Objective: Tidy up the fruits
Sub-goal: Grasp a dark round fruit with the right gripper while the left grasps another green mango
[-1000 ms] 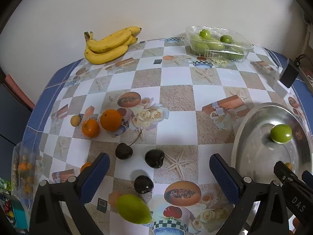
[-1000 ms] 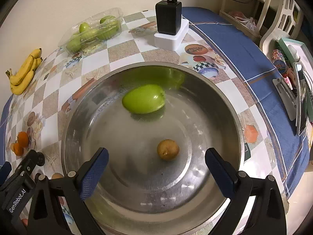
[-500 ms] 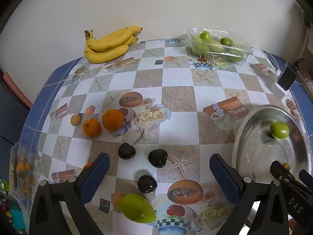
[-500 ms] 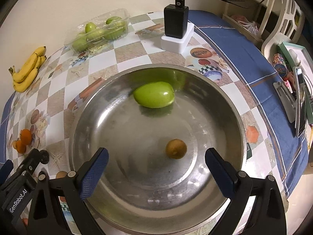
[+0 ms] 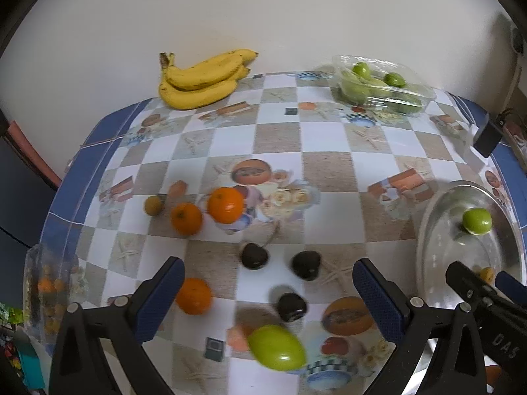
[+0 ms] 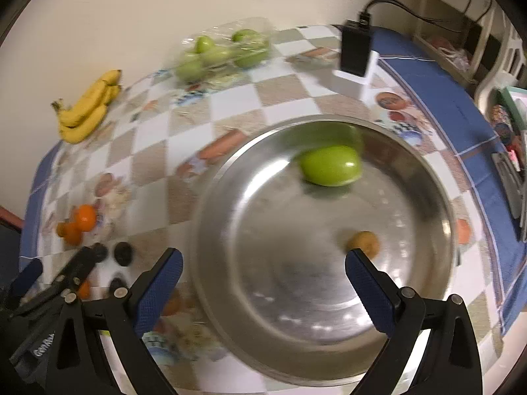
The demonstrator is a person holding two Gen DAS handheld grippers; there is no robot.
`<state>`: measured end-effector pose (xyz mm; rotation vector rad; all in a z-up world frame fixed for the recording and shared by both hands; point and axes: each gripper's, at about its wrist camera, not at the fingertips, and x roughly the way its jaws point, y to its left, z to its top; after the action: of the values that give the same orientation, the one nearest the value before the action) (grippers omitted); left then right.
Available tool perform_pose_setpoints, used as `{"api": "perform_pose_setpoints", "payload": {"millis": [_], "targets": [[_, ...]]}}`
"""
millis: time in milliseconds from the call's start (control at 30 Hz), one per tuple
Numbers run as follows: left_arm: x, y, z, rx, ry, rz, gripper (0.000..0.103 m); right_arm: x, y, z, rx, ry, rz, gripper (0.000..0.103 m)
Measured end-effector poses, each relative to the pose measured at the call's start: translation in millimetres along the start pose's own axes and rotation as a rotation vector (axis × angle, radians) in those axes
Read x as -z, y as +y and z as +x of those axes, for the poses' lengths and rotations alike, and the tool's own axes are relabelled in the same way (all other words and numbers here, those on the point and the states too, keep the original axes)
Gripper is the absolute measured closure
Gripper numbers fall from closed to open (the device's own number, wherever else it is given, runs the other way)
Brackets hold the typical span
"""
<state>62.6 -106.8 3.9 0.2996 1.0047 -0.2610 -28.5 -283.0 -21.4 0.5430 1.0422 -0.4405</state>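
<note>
**Loose fruit waits near the left gripper, bowl holds 2 pieces**

We see the left gripper (image 5: pixel 268 293) with its fingers spread wide and nothing between them, above the near part of the table (image 5: pixel 329 138). The right gripper (image 6: pixel 263 283) is also wide and empty, over the bowl (image 6: pixel 230 296).

The bowl sits at the right of the table and holds a green fruit (image 6: pixel 330 165) at its far side and a small brown fruit (image 6: pixel 364 243) nearer. On the cloth lie another green mango (image 5: pixel 276 347) nearest us, 3 dark fruits (image 5: pixel 254 255), and 3 oranges (image 5: pixel 226 205) to the left. Bananas (image 5: pixel 201 80) and a clear tray (image 5: pixel 382 87) of green fruit stand at the far edge.

We judge the mango smooth, firm and fairly light, likely to roll or slip; a hold across its short middle suits it best. The dark fruits look small and soft, so a gentle squeeze is called for.

Against 0.5 s ago, the left view has pulled back and swung left, so the bowl sits further right. The right view has swung too, and is now blurred. Both sets of fingers are as wide as before.
</note>
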Motion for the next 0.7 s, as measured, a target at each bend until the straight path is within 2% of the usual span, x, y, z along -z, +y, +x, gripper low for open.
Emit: {"api": "perform_pose_setpoints", "payload": {"millis": [167,433,500,700], "targets": [[1,24,-4,0.005,-0.006,-0.039,0.000,0,25,-5,-0.071,-0.021,-0.038,0.004],[10,62,-5,-0.012,0.012,-0.111,0.000,6,60,-2,-0.143,0.004,-0.095,0.004],[15,72,-4,-0.018,0.027,-0.143,0.000,8,69,0,-0.152,0.014,-0.113,0.004],[30,95,9,0.031,0.107,-0.246,0.000,17,86,9,-0.199,0.065,-0.127,0.004]]}}
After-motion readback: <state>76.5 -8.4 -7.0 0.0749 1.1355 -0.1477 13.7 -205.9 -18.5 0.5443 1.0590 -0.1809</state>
